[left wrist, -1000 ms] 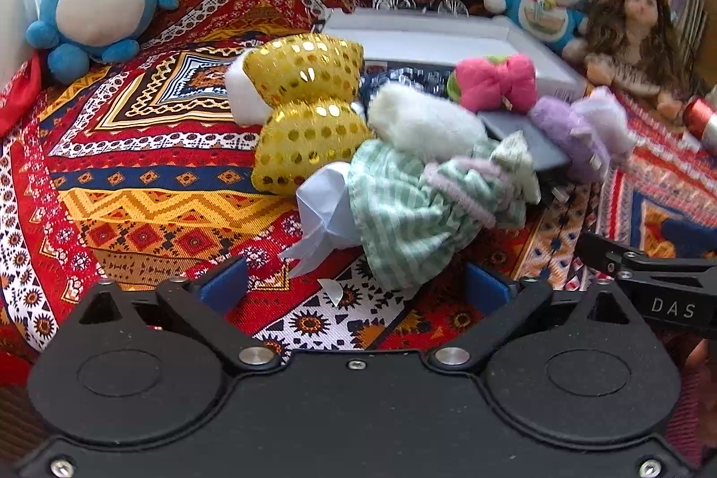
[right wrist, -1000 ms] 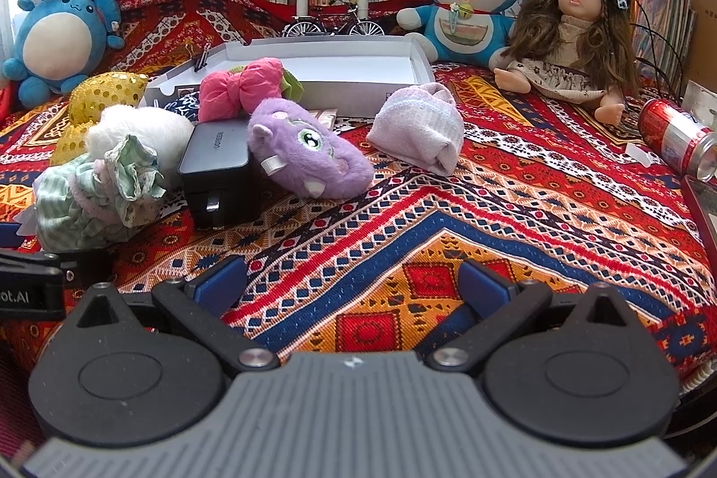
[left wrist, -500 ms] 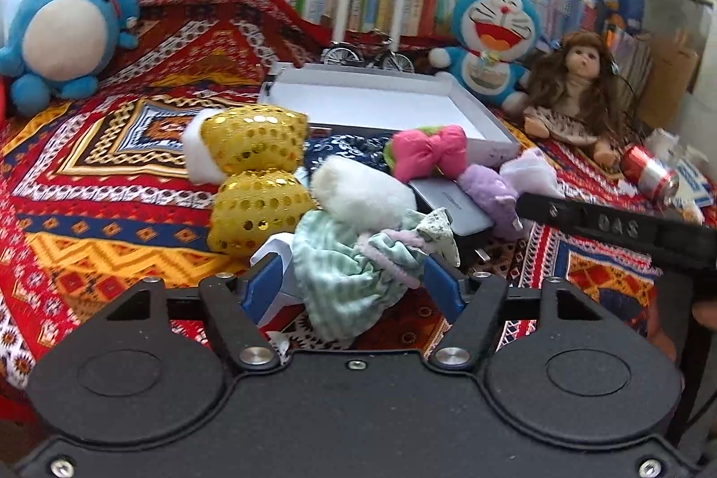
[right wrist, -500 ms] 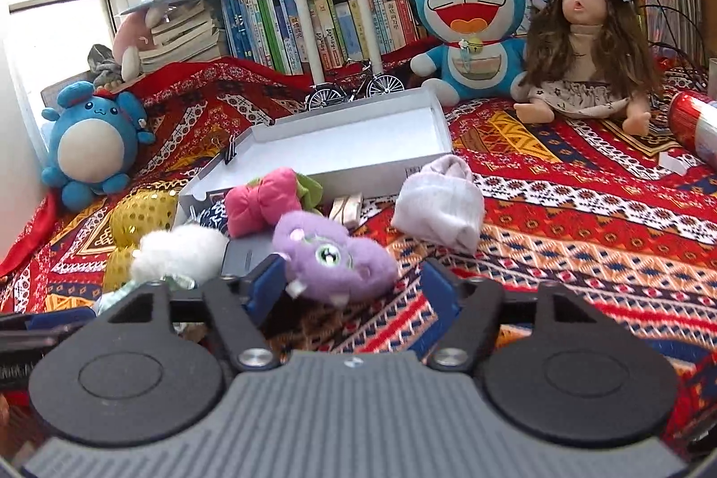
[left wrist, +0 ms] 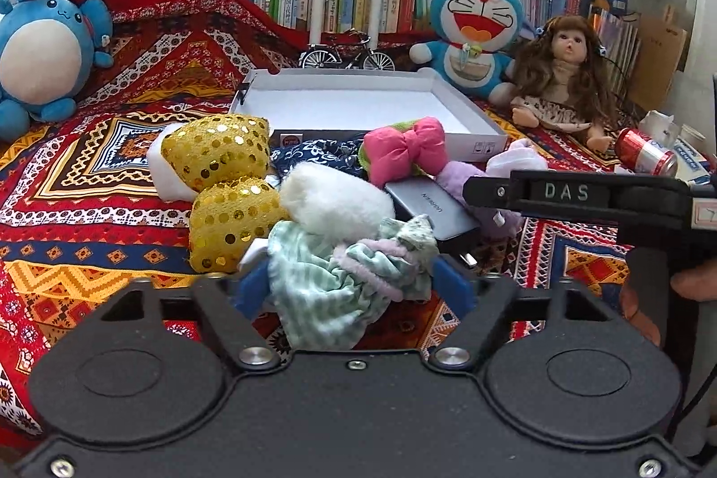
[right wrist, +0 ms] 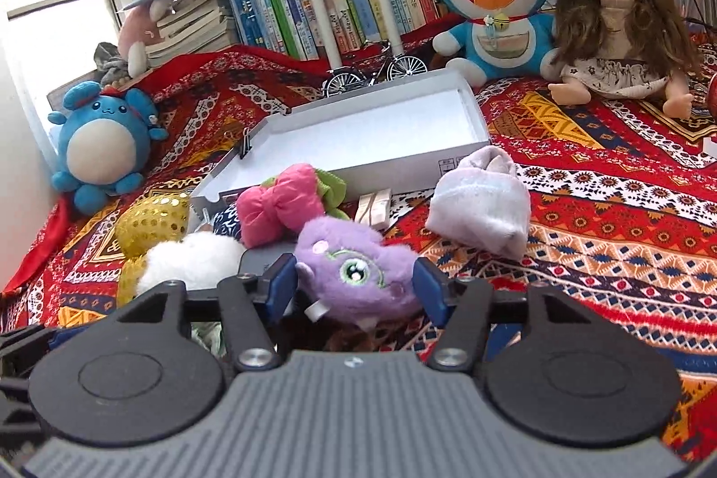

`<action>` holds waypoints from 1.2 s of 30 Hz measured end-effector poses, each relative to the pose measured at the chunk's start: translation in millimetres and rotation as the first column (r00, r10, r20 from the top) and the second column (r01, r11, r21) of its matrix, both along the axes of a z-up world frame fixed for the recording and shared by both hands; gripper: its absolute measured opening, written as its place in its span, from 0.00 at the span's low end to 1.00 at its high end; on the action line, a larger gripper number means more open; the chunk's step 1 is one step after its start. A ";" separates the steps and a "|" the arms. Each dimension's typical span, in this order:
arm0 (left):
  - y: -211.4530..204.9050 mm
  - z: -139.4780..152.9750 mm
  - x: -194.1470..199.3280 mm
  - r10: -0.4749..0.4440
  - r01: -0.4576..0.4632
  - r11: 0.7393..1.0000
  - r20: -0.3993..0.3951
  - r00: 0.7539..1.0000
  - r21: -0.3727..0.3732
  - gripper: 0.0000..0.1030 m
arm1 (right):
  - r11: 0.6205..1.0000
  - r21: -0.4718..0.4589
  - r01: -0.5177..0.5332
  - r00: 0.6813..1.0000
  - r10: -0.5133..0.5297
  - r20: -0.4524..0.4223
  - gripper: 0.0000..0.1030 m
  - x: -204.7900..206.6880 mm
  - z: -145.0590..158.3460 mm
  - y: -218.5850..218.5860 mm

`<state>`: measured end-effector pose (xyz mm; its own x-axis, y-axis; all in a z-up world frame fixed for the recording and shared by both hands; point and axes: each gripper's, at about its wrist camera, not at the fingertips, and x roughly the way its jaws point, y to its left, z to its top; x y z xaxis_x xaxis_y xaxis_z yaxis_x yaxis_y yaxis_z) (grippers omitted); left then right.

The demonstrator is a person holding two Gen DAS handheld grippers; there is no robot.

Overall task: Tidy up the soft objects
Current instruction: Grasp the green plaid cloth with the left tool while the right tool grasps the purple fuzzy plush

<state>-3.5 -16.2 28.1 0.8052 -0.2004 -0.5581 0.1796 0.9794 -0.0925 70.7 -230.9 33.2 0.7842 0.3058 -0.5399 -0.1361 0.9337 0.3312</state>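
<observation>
On the patterned red woven cloth [left wrist: 89, 182], operator, this is how your two grippers stand.

Left gripper [left wrist: 354, 285]: your jaws are closing, about half open, with the green-and-white striped fabric bundle [left wrist: 340, 290] between the blue pads [left wrist: 452, 285]; both pads look to be against the cloth, so you have it.

Striped bundle's neighbours: a fluffy white plush ball [left wrist: 336, 200] touches it at 12 o'clock, and a gold sequinned bow-shaped cushion [left wrist: 215, 182] lies just beside it at 10 o'clock.

Right gripper [right wrist: 356, 283]: your jaws are closing too, roughly half open, around the purple furry one-eyed plush toy [right wrist: 354, 272]; the pads sit on its flanks.

Purple plush's neighbours: a dark grey rectangular charger block [right wrist: 260, 258] lies touching it at 9 o'clock, a pink stuffed fabric bow [right wrist: 278, 204] sits at 11 o'clock, and a pale lilac knitted sock [right wrist: 481, 209] is near at 2 o'clock.

Tray: the shallow white cardboard box lid [right wrist: 475, 110] sits at 12 o'clock behind the pile.

Right gripper from the left camera: its black side bar [left wrist: 573, 195] crosses at 3 o'clock.
</observation>
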 end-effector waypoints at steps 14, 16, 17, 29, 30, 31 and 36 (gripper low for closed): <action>2.1 -7.3 -4.2 -0.019 0.018 1.000 -0.045 0.999 -0.021 0.47 | 0.984 -0.140 0.106 0.994 -0.103 0.033 0.46 -9.2 2.2 4.1; -1.4 -8.7 -0.8 -0.032 0.031 0.999 -0.039 0.999 -0.017 0.47 | 0.982 -0.160 0.096 0.995 -0.090 0.046 0.50 -6.7 2.0 6.5; -3.0 -10.2 1.7 -0.035 0.035 0.999 -0.039 0.999 -0.014 0.47 | 0.982 -0.165 0.095 0.995 -0.087 0.052 0.54 -5.2 1.0 7.6; -1.9 3.3 -12.6 -0.053 0.053 0.999 -0.008 0.999 -0.003 0.32 | 0.965 -0.251 0.072 0.995 -0.052 0.084 0.64 -13.4 -1.5 15.0; -1.1 6.1 -14.6 -0.057 0.057 0.998 -0.003 0.998 -0.007 0.32 | 0.965 -0.251 0.078 0.995 -0.060 0.078 0.68 -12.4 -4.0 13.4; -0.6 9.2 -17.0 -0.060 0.060 0.998 0.007 0.998 -0.006 0.32 | 0.965 -0.247 0.084 0.995 -0.070 0.066 0.74 -10.0 -6.2 11.1; 1.3 20.2 -21.6 -0.056 0.056 0.998 0.036 0.998 -0.005 0.32 | 0.980 -0.184 0.079 0.997 -0.074 0.035 0.78 3.3 -10.9 2.8</action>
